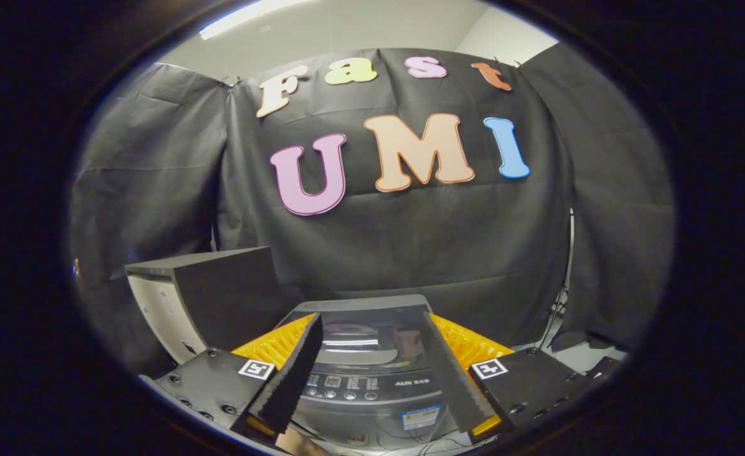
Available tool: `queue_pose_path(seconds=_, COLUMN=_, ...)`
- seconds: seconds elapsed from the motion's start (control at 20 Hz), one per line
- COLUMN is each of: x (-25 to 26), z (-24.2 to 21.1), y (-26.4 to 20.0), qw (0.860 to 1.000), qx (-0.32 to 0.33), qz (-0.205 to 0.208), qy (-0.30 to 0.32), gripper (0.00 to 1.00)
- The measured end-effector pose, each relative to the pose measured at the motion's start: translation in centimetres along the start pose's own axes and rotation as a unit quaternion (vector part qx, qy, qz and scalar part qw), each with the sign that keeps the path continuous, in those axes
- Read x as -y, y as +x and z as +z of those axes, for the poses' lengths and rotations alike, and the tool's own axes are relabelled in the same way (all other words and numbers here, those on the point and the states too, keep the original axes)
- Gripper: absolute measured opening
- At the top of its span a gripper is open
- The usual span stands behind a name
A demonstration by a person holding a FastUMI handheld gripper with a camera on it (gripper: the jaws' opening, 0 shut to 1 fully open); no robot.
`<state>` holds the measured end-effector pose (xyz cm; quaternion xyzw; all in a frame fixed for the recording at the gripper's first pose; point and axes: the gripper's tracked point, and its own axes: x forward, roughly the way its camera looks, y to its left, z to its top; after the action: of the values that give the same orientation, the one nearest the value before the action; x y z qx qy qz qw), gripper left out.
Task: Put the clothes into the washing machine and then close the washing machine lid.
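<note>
1. Tool (372,320) released: both fingers (290,373) spread wide apart, gripping nothing, bare room between them
2. Grey top-loading washing machine (366,383) low in the centre of the frame, seen between the two fingers and just beyond their tips, with its dark button panel nearest the tool
3. Dark glossy lid (360,339) behind that panel, seemingly lying flat over the tub; hard to be sure, given the reflections on it
4. No telling from here where the clothes lie
5. Judging by the task: clothes likely soft, light and limp, prone to sag and trail from a pinch; best taken at a bunched fold near the middle of the heap, not at a loose hem, so less hangs down to snag on the tub's rim
6. Lid probably stiff, smooth and hinged at the back; slippery for a pinch, so better nudged or hooked at its front edge near the panel, and lowered gently since the glassy pane could crack or slam
7. Edges to mind: the front lip of the machine below the fingertips, and the sharp corner of the black box with a pale side panel (220,297) in the lower left of the frame, close beside the machine
8. Open room: plenty above the machine, up to the black cloth wall (410,240) across the middle of the frame; more free space to the lower right than to the left, though thin cables trail there near the floor
</note>
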<state>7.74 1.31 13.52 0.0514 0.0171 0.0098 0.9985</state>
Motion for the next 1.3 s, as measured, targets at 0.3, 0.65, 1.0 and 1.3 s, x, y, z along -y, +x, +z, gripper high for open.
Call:
queue_pose_path(seconds=0.3, x=1.0, z=-4.6, y=-4.7, qw=0.999, qx=0.03, qz=-0.002, qy=-0.038, gripper=0.97)
queue_pose_path(seconds=0.65, x=1.2, z=-9.2, y=-7.6, qw=0.999, qx=0.038, qz=0.005, qy=0.012, gripper=0.97)
queue_pose_path(seconds=1.0, x=1.5, z=-11.4, y=-8.0, qw=0.999, qx=0.029, qz=0.001, qy=0.022, gripper=0.98)
queue_pose_path(seconds=1.3, x=0.1, z=-12.3, y=-8.2, qw=0.999, qx=0.009, qz=0.011, qy=-0.041, gripper=0.98)
